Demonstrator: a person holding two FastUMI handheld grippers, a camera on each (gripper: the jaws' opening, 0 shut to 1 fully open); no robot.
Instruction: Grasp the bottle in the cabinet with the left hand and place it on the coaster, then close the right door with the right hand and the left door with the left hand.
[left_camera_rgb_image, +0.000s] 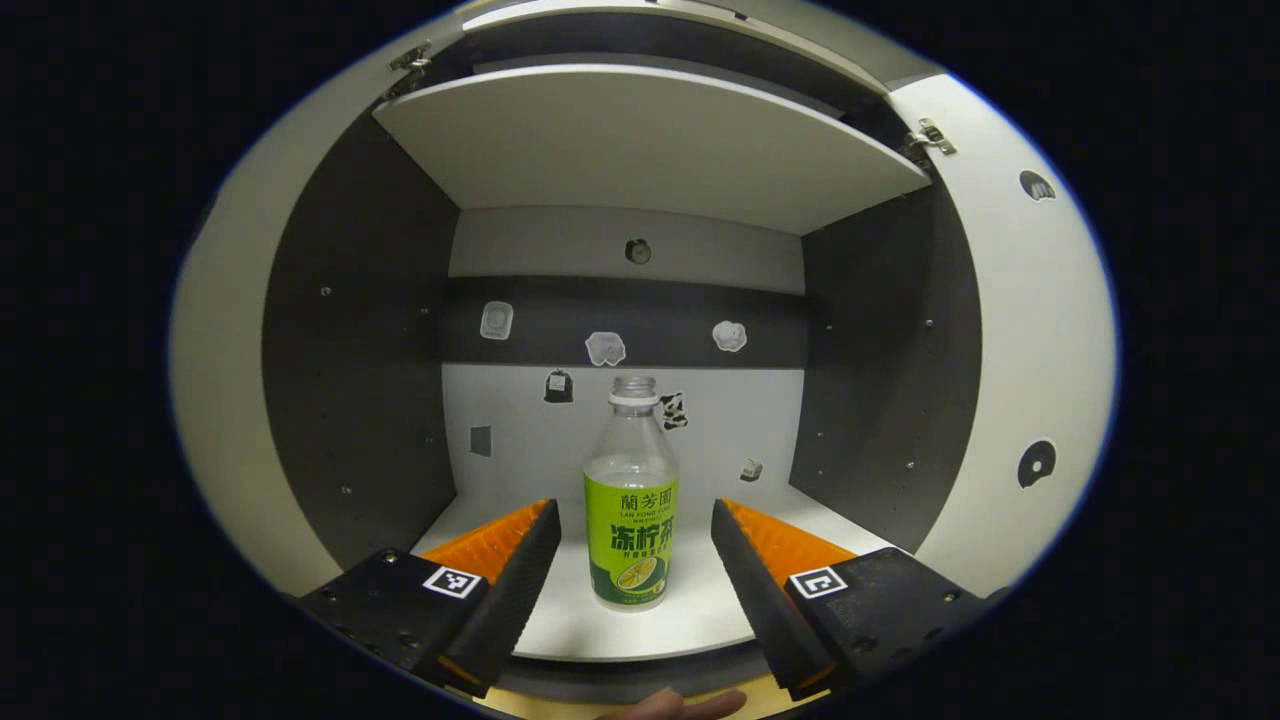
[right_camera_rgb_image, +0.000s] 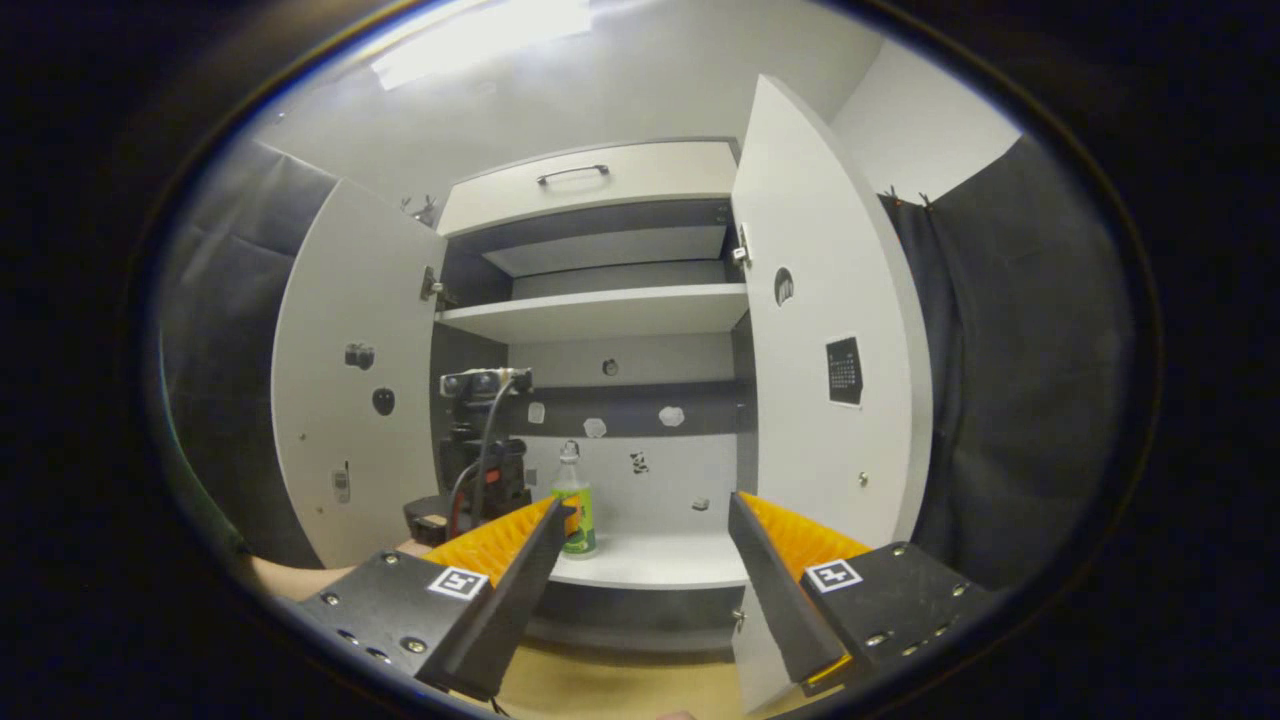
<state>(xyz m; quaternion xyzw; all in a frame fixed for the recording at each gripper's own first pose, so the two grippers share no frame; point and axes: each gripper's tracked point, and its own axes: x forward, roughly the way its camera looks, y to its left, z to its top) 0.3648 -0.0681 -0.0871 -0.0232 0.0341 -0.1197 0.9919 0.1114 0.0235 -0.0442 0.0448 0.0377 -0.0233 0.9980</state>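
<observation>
Left gripper (left_camera_rgb_image: 635, 560): jaws wide, empty, lined up on either side of the bottle (left_camera_rgb_image: 631, 510) but apart from it, at the near edge of the cabinet shelf (left_camera_rgb_image: 700, 620). The bottle stands upright near the shelf's front, capless as far as I can tell, mostly empty, so probably light.

Risk: one finger touching first on the way in would likely tip it or push it back toward the far wall; closing high on the tapered neck could let it slip.

Right gripper (right_camera_rgb_image: 640, 560): also wide and empty, held back from the cabinet, near the right door (right_camera_rgb_image: 830, 330).

Both doors stand open; the left door (right_camera_rgb_image: 345, 380) flanks the working arm, so a swing outward could clip it. The coaster's location can't be told.
</observation>
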